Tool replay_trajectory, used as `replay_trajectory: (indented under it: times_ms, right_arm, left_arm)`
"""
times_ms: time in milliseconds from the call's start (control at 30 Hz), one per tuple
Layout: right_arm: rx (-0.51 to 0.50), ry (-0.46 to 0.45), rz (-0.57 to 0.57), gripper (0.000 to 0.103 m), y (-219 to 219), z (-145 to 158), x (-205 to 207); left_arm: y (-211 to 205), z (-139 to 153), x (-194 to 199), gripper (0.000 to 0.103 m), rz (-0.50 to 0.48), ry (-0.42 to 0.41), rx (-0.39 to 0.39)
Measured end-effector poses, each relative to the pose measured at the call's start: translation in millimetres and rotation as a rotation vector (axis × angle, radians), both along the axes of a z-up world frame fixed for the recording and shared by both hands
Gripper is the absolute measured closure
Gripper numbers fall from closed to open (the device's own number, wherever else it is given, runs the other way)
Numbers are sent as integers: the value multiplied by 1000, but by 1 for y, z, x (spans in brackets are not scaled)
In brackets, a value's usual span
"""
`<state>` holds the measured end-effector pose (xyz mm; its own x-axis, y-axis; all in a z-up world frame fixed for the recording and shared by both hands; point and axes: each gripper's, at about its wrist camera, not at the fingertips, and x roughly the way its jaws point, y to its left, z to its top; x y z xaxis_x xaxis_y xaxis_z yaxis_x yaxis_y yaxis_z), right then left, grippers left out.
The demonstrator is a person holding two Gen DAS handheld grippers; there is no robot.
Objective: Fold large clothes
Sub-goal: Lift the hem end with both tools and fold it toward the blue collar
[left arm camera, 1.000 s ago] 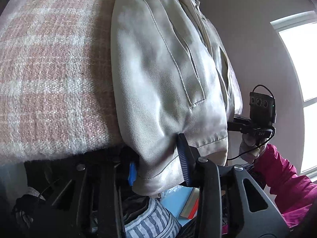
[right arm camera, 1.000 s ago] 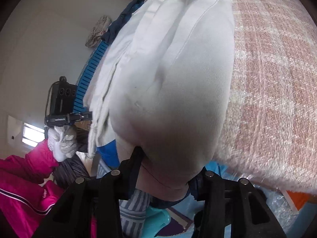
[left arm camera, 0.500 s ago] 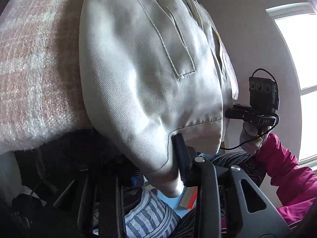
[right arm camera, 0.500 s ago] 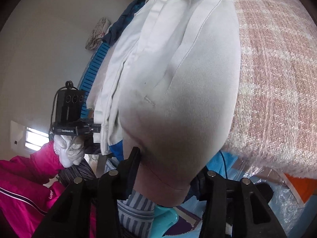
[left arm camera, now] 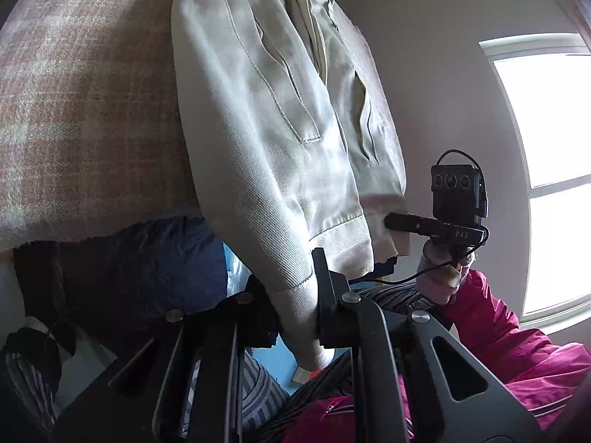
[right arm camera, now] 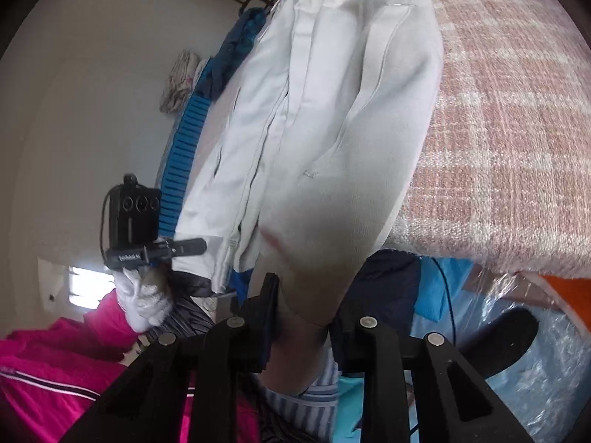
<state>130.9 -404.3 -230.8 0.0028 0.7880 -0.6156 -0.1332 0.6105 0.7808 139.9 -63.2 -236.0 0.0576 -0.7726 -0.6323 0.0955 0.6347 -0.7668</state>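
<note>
Pink-and-white plaid blanket (left arm camera: 85, 110) spread across the bed, taking up most of the view. Big cream jacket (left arm camera: 266, 140) lying on top, hem end hanging off the bed's near edge. Left gripper (left arm camera: 295, 317) clamped on one bottom corner, fingers (left arm camera: 325, 295) closing on the ribbed hem. Right gripper (right arm camera: 306, 317) pinching the other corner, fingers closing too, fabric bunched between. White-gloved hand (right arm camera: 144, 302) and magenta sleeve (left arm camera: 487, 317) off to the side.
</note>
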Motion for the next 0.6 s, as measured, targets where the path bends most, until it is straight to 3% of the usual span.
replay_trajectory:
  times_ms: [100, 200, 400, 600]
  right_arm:
    - [65, 31, -88, 81, -21, 9, 0]
    - [107, 1, -151, 83, -27, 32, 8]
    - [121, -89, -231, 84, -27, 71, 43]
    - [124, -132, -322, 84, -23, 78, 97]
  left_arm:
    - [-3, 11, 7, 91, 8, -5, -32]
    - [-3, 30, 21, 91, 9, -13, -69]
    - [-2, 71, 57, 91, 20, -85, -107]
    - [0, 85, 114, 91, 89, -148, -89]
